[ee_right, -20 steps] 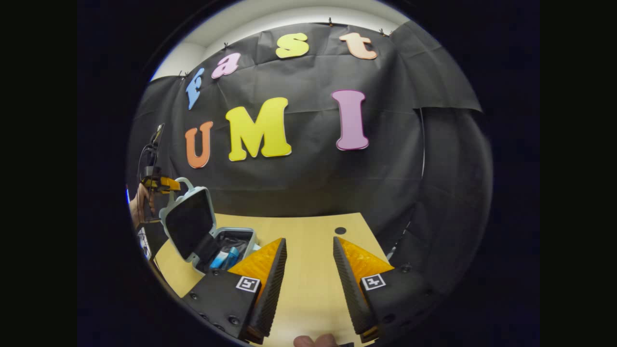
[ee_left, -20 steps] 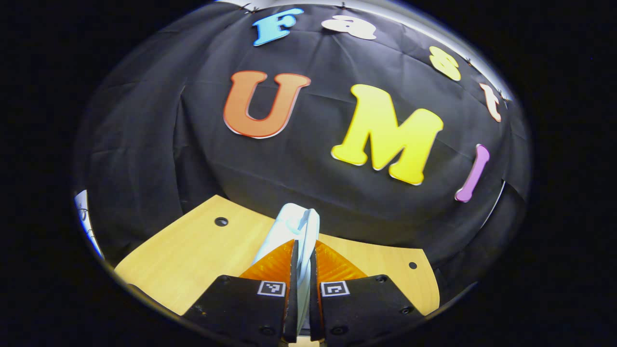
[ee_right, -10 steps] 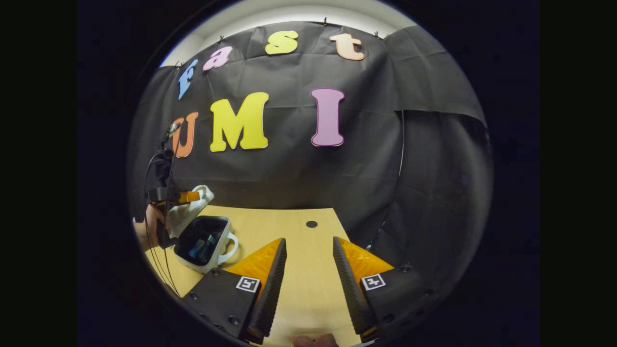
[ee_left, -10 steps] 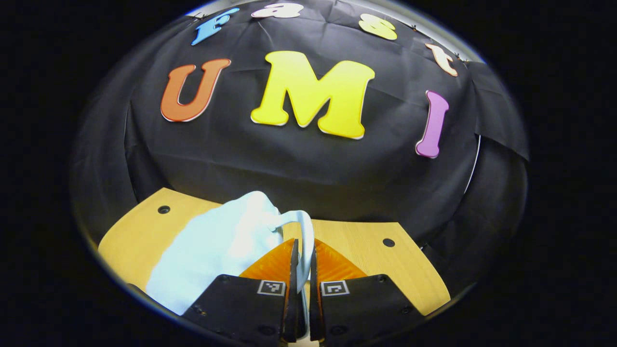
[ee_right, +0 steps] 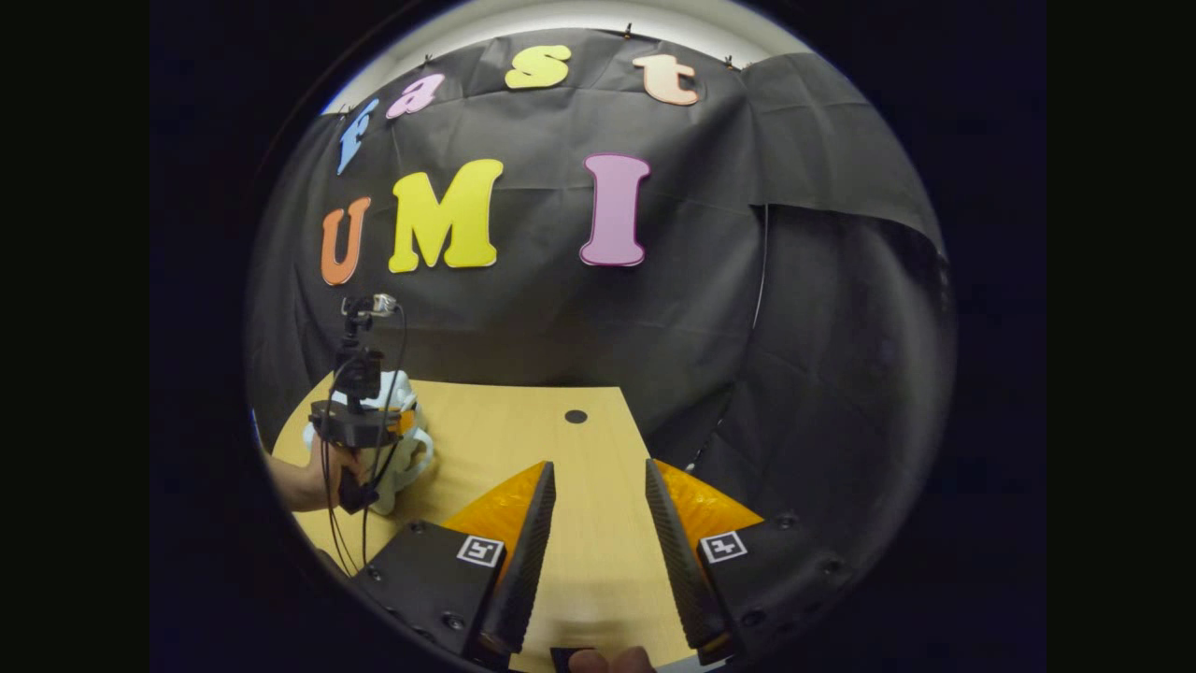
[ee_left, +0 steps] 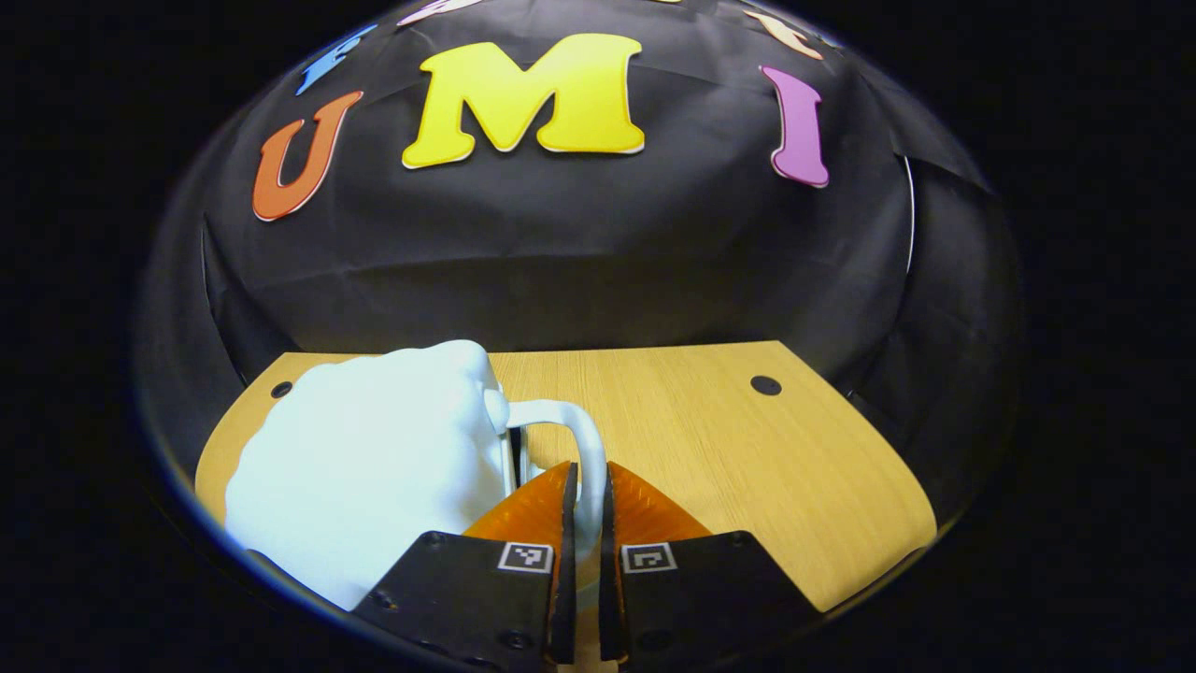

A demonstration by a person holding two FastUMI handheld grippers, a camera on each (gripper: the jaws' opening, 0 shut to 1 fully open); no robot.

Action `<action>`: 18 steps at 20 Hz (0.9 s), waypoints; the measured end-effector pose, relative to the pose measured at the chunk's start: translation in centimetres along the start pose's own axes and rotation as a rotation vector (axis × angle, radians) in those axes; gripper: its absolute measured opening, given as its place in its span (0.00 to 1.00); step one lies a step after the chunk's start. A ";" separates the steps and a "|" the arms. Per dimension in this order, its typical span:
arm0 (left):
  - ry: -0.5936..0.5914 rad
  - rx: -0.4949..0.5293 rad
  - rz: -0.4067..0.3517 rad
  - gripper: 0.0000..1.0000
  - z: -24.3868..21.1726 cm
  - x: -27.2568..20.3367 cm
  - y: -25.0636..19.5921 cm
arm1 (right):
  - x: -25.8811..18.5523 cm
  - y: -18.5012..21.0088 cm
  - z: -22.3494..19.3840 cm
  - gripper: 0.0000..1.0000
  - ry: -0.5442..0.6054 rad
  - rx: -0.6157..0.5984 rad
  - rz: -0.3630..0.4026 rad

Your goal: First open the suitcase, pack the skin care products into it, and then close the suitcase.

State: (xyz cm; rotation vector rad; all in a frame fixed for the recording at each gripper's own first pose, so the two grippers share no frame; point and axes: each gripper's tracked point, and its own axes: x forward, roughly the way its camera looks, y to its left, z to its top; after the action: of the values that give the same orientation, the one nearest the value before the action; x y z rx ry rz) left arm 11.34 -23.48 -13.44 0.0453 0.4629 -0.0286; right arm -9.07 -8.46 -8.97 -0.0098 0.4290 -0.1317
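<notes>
- My left tongs [ee_left: 583, 509]: fingers nearly together, pinching the curved white handle [ee_left: 577, 439] of the small pale-blue hard-shell suitcase [ee_left: 364, 463]. Both fingers press on that handle.
- The suitcase lies closed and flat on the light wood bench [ee_left: 747, 458], lid up, just left of my left tongs. Handle sticks out on its right side.
- My right tongs [ee_right: 598, 523]: fingers spread wide, nothing between them, hovering above bare bench [ee_right: 523, 439].
- From the right gripper view I see the left tongs [ee_right: 369, 425] far off at the bench's left end, sitting on top of the suitcase [ee_right: 397, 463], with a hand [ee_right: 313, 477] holding them.
- Skin care products: can't see them with the lid down.
- Round dark hole [ee_right: 576, 416] in the bench near the back edge.
</notes>
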 end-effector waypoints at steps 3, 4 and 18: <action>-0.002 0.081 0.043 0.13 -0.9 0.7 -0.4 | 0.3 -0.5 -0.2 0.59 0.008 0.001 -0.004; 0.008 0.107 0.056 0.14 -1.3 0.6 -0.6 | 0.4 -0.7 -0.2 0.59 0.008 0.004 -0.004; -0.140 0.059 -0.014 0.79 1.7 -5.2 -3.1 | 1.2 1.3 3.2 0.59 -0.062 -0.010 0.077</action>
State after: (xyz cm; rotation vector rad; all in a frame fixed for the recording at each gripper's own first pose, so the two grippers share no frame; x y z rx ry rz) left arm 7.28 -26.60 -9.71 0.0978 0.3228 -0.0589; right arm -6.47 -7.37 -6.56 -0.0076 0.3680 -0.0534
